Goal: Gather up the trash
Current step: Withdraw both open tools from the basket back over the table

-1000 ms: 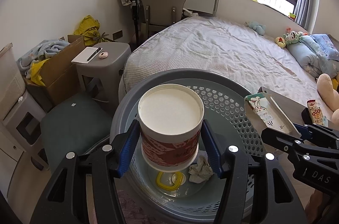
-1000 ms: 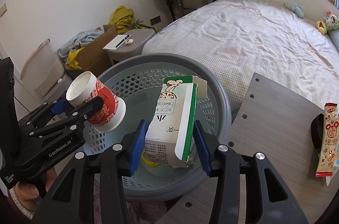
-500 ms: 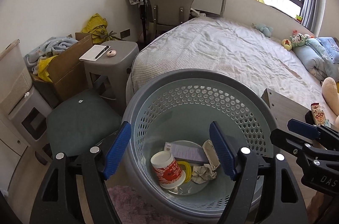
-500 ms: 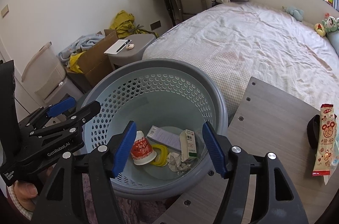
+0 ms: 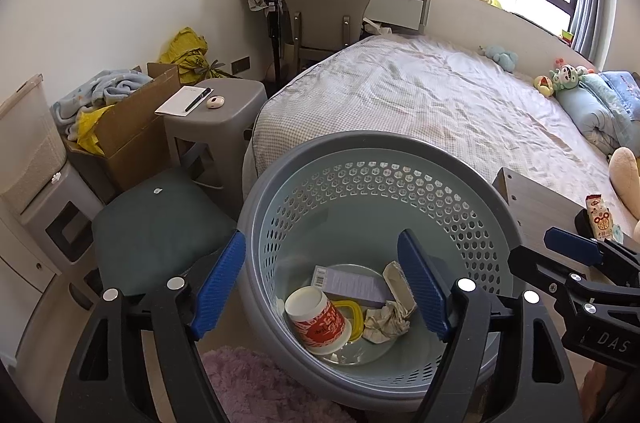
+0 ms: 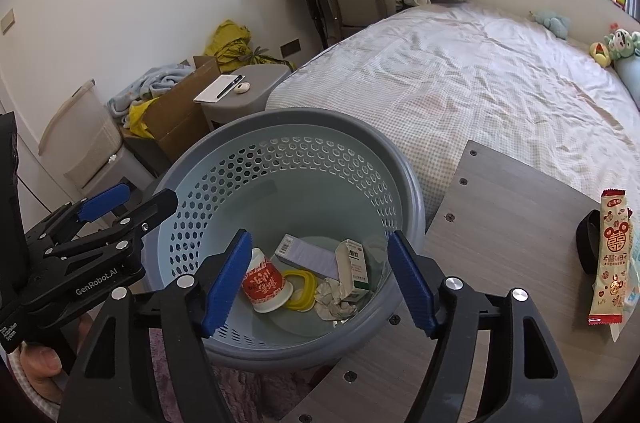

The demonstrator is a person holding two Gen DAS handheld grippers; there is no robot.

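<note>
Both grippers are hanging released and empty over the basket (image 6: 404, 179): left gripper (image 5: 320, 287), right gripper (image 6: 318, 279). Red cup (image 6: 262, 281) and carton (image 6: 354, 265) are lying inside. Snack wrapper (image 6: 612, 259) is waiting on the table (image 6: 500, 207); the right gripper is best approaching it low, pinching across its width.

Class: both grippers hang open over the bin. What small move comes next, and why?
Probably swing the right gripper toward the snack packet on the table: the cup and carton already lie in the bin.
</note>
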